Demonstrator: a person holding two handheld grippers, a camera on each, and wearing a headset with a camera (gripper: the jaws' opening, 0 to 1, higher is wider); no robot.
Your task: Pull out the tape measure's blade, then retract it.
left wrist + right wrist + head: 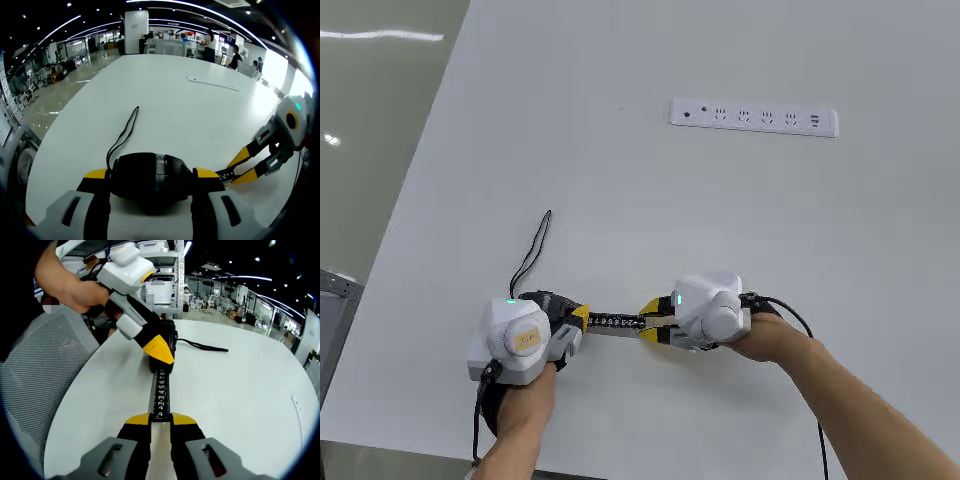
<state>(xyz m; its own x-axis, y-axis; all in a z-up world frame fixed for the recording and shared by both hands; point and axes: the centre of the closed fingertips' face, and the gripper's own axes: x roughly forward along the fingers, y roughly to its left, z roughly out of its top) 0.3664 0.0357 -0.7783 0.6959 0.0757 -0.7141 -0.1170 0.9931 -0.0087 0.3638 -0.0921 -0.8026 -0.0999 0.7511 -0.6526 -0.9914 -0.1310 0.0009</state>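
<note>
- Clamping the tape measure's black case (150, 165) from both sides with the left gripper (151, 176), jaws closed firmly against it, probably anchoring it low on the white table (740, 230) so that a pull moves nothing but the tape.
- Pinching the blade (161, 390) near its free end with the right gripper (161, 420), jaws narrowed flat onto it, a hold suited to drawing it straight out.
- Bridging only a short gap between the two grippers with the blade, level and straight just above the table; judging by that short length, being either early in the pull or late in the retraction, without telling which.
- Trailing a thin black wrist cord (532, 252) away from the case, loose and clear of both grippers.
- Showing printed digits 2 to 9 with fine tick marks along the blade in the right gripper view; finding no legible brand on the case.
- Lying well apart at the table's far side as a white power strip (753, 117), markings too small to read.
</note>
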